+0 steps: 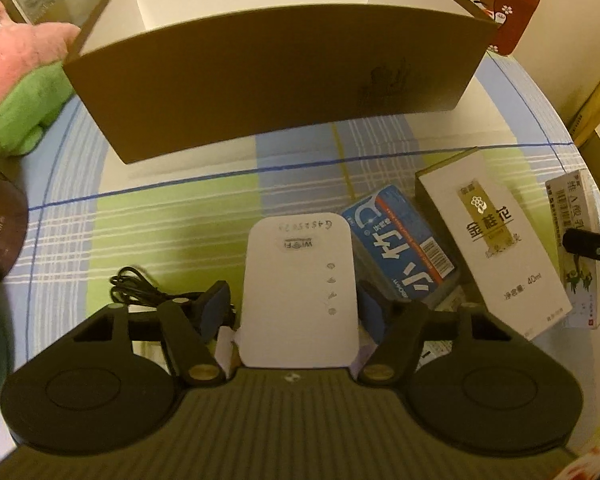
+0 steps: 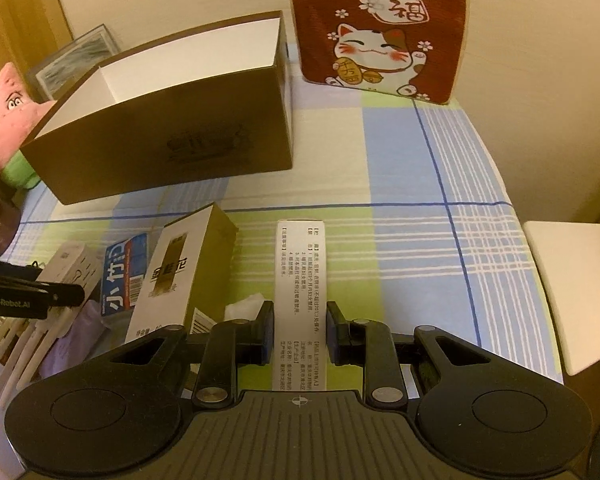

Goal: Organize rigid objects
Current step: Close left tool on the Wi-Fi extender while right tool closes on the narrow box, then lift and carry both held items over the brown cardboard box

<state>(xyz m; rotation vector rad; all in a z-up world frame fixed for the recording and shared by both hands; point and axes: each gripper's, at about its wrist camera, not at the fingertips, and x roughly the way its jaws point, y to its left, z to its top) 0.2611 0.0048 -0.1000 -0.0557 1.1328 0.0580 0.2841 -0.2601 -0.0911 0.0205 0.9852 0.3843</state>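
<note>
My left gripper (image 1: 294,298) points down at a white WiFi plug-in device (image 1: 300,280) lying on the checked cloth. The device sits between the open fingers, and a thin dark gap shows beside the left pad. My right gripper (image 2: 300,328) is shut on a narrow white box (image 2: 300,280) printed with black text, held above the cloth. That box (image 1: 576,240) also shows at the far right of the left wrist view. An open brown cardboard box (image 1: 268,92) (image 2: 160,152) with a white inside stands behind.
A blue box (image 1: 396,244) and a white-and-gold box (image 1: 496,240) lie right of the device; a coiled black cable (image 1: 140,284) lies left. A pink plush (image 2: 8,108) sits far left, a red lucky-cat cover (image 2: 380,28) at the back, a white seat (image 2: 572,292) right.
</note>
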